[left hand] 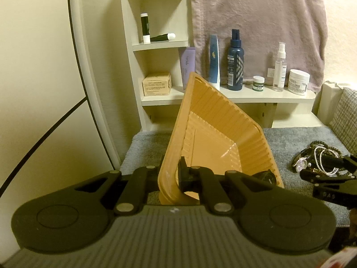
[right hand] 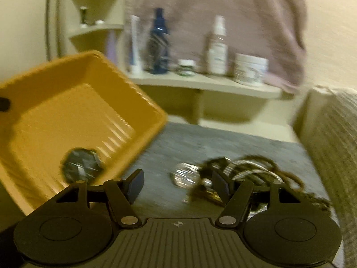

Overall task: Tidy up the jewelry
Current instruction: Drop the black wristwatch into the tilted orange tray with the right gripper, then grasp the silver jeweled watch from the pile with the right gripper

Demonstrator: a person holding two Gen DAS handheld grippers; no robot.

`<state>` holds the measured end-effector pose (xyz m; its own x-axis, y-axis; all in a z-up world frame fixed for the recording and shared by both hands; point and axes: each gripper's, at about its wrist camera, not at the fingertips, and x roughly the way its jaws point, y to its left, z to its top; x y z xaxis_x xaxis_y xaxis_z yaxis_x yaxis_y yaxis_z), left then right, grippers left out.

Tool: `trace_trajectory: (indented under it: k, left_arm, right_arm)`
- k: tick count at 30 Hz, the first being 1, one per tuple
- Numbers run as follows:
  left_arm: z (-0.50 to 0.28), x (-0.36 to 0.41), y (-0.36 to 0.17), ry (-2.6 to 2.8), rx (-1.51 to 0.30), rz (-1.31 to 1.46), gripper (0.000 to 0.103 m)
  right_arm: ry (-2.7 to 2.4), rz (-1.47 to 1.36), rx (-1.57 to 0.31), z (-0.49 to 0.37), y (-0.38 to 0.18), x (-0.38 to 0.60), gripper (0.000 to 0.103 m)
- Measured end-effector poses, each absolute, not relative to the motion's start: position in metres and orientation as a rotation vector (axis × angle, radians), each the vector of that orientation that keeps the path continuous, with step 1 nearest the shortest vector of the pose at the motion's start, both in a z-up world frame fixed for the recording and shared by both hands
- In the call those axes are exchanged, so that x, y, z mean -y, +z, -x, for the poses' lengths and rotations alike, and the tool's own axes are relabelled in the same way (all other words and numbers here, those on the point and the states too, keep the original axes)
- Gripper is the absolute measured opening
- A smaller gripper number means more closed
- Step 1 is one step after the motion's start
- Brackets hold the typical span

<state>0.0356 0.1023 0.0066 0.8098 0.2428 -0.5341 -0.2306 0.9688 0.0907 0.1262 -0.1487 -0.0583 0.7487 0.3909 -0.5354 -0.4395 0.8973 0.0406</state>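
My left gripper [left hand: 171,176] is shut on the near rim of an orange plastic tray [left hand: 214,129] and holds it tilted up off the grey mat. A dark watch [left hand: 266,176] lies inside the tray; it also shows in the right wrist view [right hand: 81,167] in the tray [right hand: 67,111]. My right gripper [right hand: 177,186] is open and empty, low over the mat beside a pile of jewelry [right hand: 241,174] with a silver watch [right hand: 185,175], white bead bracelets and dark bead strands. The pile [left hand: 319,160] sits right of the tray, with the right gripper [left hand: 328,176] over it.
A cream shelf unit [left hand: 245,96] behind the mat holds bottles, jars, a tube and a small box. A mauve towel [left hand: 256,22] hangs above it. A woven cushion [left hand: 345,116] stands at the right. A white panel [left hand: 44,67] stands at the left.
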Motion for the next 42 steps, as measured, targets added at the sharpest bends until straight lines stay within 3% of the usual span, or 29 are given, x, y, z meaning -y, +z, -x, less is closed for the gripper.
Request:
trace_trajectory:
  k: [18, 21, 24, 31, 34, 42]
  left_arm:
    - [-0.036, -0.102, 0.007, 0.253, -0.574, -0.023, 0.007]
    - [-0.036, -0.102, 0.007, 0.251, -0.574, -0.021, 0.007]
    - [-0.036, -0.102, 0.007, 0.252, -0.574, -0.02, 0.007]
    - [-0.036, -0.103, 0.006, 0.251, -0.573, -0.014, 0.007]
    - [-0.036, -0.103, 0.006, 0.249, -0.574, -0.013, 0.007]
    - [-0.036, -0.104, 0.006, 0.248, -0.572, -0.012, 0.007]
  right_arm:
    - [0.459, 0.282, -0.57, -0.156, -0.086, 0.111, 0.067]
    - [0.45, 0.288, -0.564, -0.16, -0.087, 0.11, 0.062]
    - [0.436, 0.299, -0.558, -0.163, -0.086, 0.11, 0.05]
    - [0.422, 0.372, -0.554, -0.162, -0.091, 0.108, 0.046]
    - [0.422, 0.367, -0.559, -0.161, -0.091, 0.109, 0.035]
    - [0.43, 0.348, -0.539, -0.153, -0.087, 0.113, 0.033]
